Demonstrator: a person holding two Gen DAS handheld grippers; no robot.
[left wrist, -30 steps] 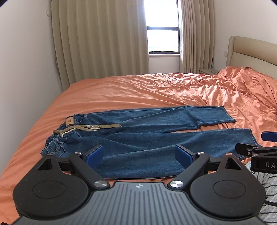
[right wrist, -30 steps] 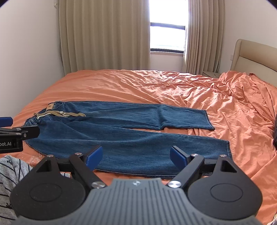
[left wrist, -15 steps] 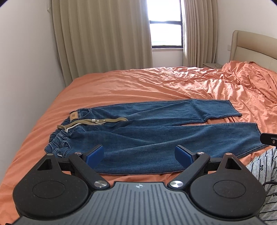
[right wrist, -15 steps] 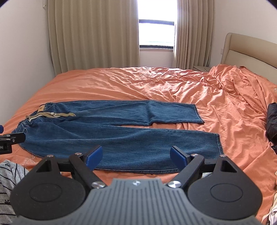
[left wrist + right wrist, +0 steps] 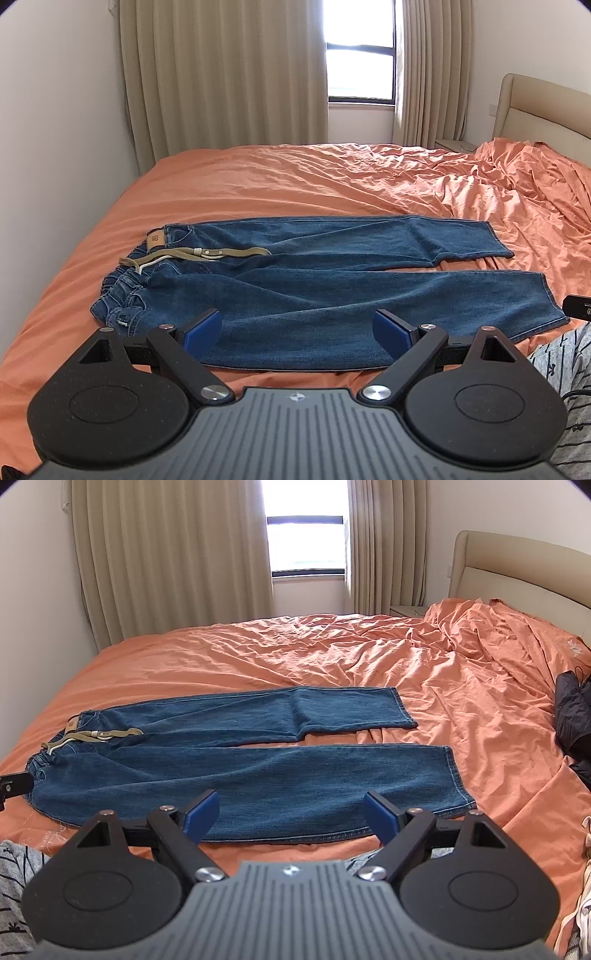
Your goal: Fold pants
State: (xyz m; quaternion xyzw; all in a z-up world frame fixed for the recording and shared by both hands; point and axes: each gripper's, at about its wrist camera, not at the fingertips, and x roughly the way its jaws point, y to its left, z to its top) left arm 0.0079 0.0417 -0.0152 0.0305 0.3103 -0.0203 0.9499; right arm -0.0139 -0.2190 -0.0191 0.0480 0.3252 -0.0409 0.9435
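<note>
Left wrist view: I see my left gripper (image 5: 297,326) with its blue pads (image 5: 203,326) spread wide, nothing between them.
Right wrist view: my right gripper (image 5: 291,811) is just as wide apart and grips nothing.
Height: I read both as hanging above the near edge of the jeans (image 5: 332,291), not touching the cloth.
Jeans: flat and unfolded on the orange bed sheet (image 5: 295,177), waistband to the left, both legs running right, slightly parted at the hems.
Belt: a tan belt (image 5: 207,253) lies across the waist.
Beyond: beige curtains (image 5: 221,74), a window (image 5: 360,55), a padded headboard (image 5: 517,576) at right.
</note>
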